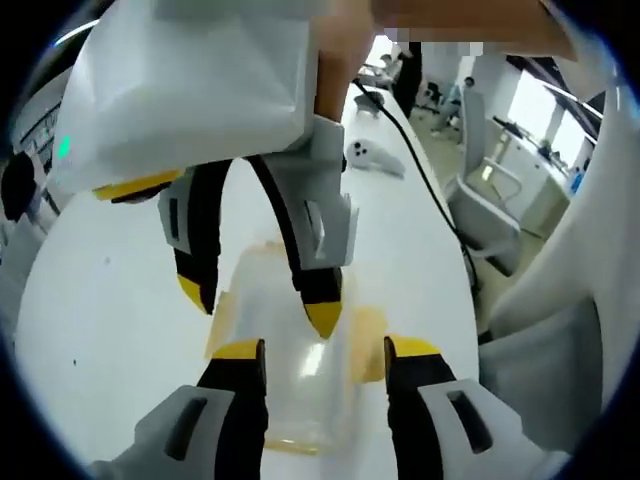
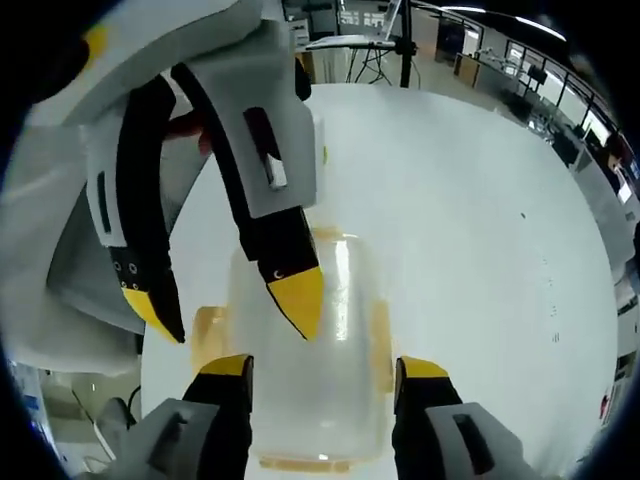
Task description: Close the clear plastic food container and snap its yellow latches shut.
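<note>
The clear plastic container (image 1: 300,400) lies on the white table (image 1: 110,300), its lid down on top. Pale yellow latches (image 1: 368,338) stick out flat at its sides. My left gripper (image 1: 325,350) is open, one yellow-tipped jaw on each side of the container. My right gripper (image 1: 258,305) comes from the far side, also open, with one fingertip (image 1: 322,318) over the lid. In the right gripper view the container (image 2: 330,410) sits between my right gripper (image 2: 322,367)'s spread jaws. The left gripper (image 2: 225,308) faces it from above, one fingertip (image 2: 295,300) over the lid. A latch (image 2: 208,335) shows at the left.
A black cable (image 1: 420,170) runs along the table past a white controller-like object (image 1: 375,155). Office chairs (image 1: 485,205) stand beyond the table's right edge, with people far back. The open table (image 2: 470,220) stretches right of the container; a stand (image 2: 400,50) rises at the far end.
</note>
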The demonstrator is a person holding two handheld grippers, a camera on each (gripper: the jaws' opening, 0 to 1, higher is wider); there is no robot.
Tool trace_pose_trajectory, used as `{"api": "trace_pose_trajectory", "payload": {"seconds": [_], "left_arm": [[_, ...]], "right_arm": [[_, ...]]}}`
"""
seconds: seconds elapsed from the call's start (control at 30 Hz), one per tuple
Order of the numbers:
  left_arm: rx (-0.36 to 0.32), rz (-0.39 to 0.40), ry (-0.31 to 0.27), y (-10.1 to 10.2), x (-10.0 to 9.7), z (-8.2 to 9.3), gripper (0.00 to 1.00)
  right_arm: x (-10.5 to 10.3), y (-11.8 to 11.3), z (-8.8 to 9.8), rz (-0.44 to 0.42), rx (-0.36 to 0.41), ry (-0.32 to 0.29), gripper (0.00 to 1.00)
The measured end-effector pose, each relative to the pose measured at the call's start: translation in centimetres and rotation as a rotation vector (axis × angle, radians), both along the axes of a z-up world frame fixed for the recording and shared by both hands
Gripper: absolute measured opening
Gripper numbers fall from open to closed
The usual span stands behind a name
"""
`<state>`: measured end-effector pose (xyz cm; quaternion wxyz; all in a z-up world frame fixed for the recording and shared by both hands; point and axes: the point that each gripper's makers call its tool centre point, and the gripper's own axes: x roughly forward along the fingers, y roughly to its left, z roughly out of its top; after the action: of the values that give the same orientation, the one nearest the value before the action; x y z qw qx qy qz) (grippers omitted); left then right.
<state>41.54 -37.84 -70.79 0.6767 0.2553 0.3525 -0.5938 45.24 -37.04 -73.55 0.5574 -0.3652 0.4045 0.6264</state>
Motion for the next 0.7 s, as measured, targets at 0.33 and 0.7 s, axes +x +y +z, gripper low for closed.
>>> {"api": "trace_pose_trajectory", "payload": {"seconds": [0.33, 0.7], "left_arm": [[0.094, -0.084, -0.147, -0.2, 0.4, -1.9, 0.42], [0.100, -0.103, -0.185, -0.1, -0.1, -2.1, 0.45]], "right_arm": [[0.0, 0.1, 0.0, 0.022, -0.013, 0.001, 0.54], [-0.2, 0.1, -0.1, 0.034, -0.016, 0.013, 0.53]]}}
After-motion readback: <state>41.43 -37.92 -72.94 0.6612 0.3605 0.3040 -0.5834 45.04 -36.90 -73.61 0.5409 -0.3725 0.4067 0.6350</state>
